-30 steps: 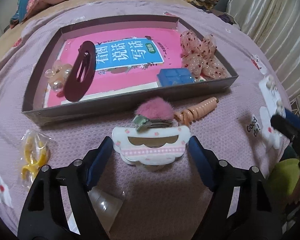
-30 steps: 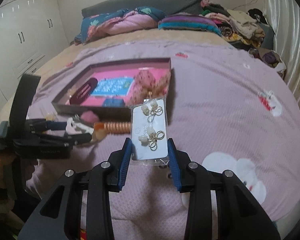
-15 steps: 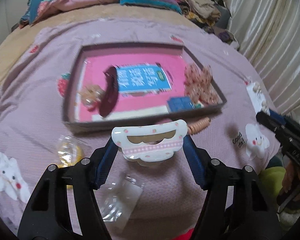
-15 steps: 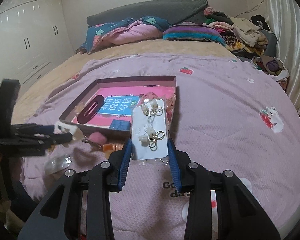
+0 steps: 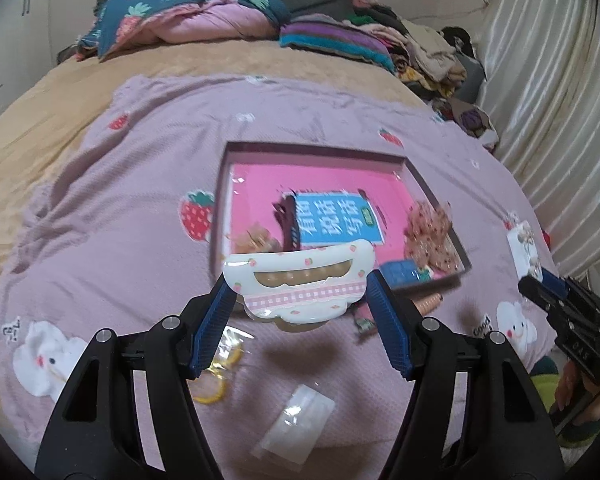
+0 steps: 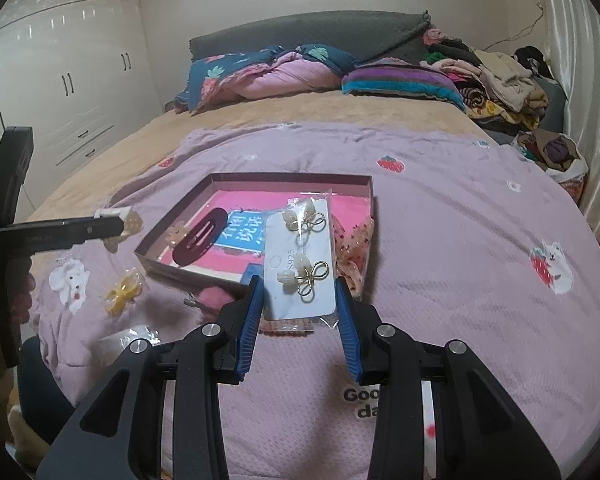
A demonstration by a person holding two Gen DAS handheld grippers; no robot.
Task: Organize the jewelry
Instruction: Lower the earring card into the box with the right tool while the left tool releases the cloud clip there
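While the left gripper [image 5: 300, 300] clamps the white hair claw [image 5: 300, 280] crosswise in the air, the open box [image 5: 432, 188] lies just ahead and below, nearer this hand. The clip is glossy, cloud-edged, with a pink gingham band. The right gripper [image 6: 300, 300] pinches the earring card [image 6: 300, 264] above the box's near corner
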